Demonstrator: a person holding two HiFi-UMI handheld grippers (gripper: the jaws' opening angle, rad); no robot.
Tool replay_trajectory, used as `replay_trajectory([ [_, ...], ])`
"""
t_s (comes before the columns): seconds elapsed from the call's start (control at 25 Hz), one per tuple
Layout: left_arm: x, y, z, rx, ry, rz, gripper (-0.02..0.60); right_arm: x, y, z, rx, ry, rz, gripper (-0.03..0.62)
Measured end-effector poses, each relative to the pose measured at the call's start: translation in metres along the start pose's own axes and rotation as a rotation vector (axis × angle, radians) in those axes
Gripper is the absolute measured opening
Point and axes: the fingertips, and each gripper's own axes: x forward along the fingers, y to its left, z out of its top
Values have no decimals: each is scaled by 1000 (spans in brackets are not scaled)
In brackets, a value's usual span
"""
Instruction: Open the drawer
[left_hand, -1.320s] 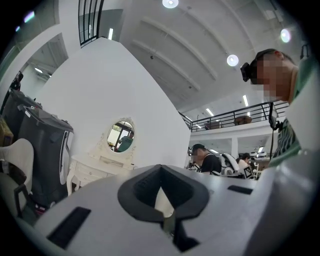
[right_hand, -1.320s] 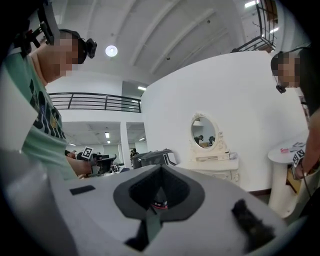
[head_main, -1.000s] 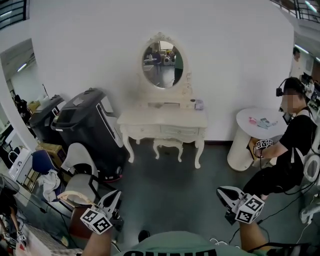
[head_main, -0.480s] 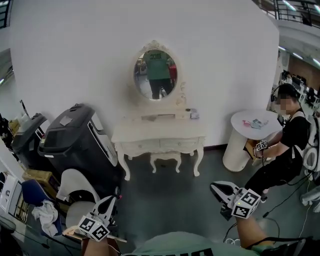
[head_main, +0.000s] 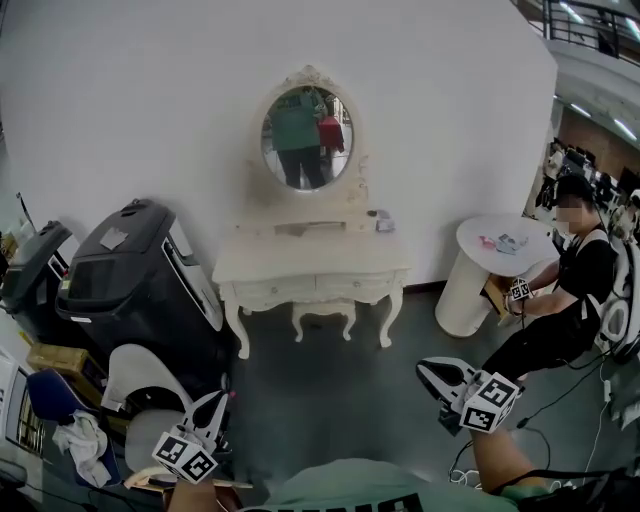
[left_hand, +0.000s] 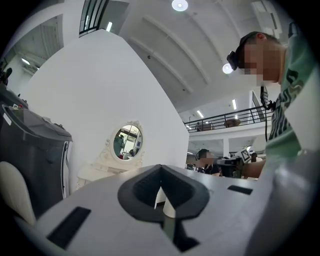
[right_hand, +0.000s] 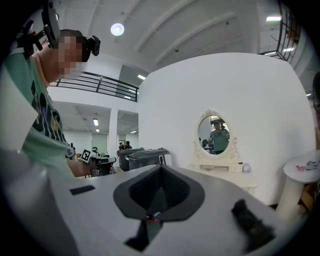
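Seen from the head camera, a cream dressing table (head_main: 312, 262) stands against a white wall at twelve o'clock, well apart from both grippers. Its drawer (head_main: 345, 284) sits in the front panel just under the tabletop and looks flush and shut, though it is small at this range. An oval mirror (head_main: 300, 135) rises above the table and reflects a standing person in a green shirt. A small stool (head_main: 322, 312) is tucked under the table.

The left gripper (head_main: 221, 399) is at seven o'clock, low in the frame, pointing toward the table. Its own view shows the jaws clenched together with nothing between them. The right gripper (head_main: 426, 368) is at five o'clock, and its jaws are likewise pressed together and empty.

A large black machine (head_main: 140, 280) stands at nine o'clock. A round white side table (head_main: 505, 245) and a seated person (head_main: 565, 300) are at three o'clock.
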Motion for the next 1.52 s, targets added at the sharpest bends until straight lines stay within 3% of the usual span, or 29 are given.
replay_trajectory([
  [0.32,37,17,6,22,8,61,9,49,-52,-4,1,-2,78,11],
  [0.44,62,20,13,55,-6,107,8,70,-90,2,-2,-27,124,11],
  [0.56,93,26,17,33,-28,171,9,91,-131,10,-3,-36,175,11],
  [0.76,167,17,18,28,-45,204,9,105,-210,24,-57,-42,218,11],
  [1.12,282,1,4,40,3,169,9,102,-320,10,-12,-53,190,12],
  [1.52,351,21,-5,26,48,64,8,100,-363,-3,4,-33,96,11],
])
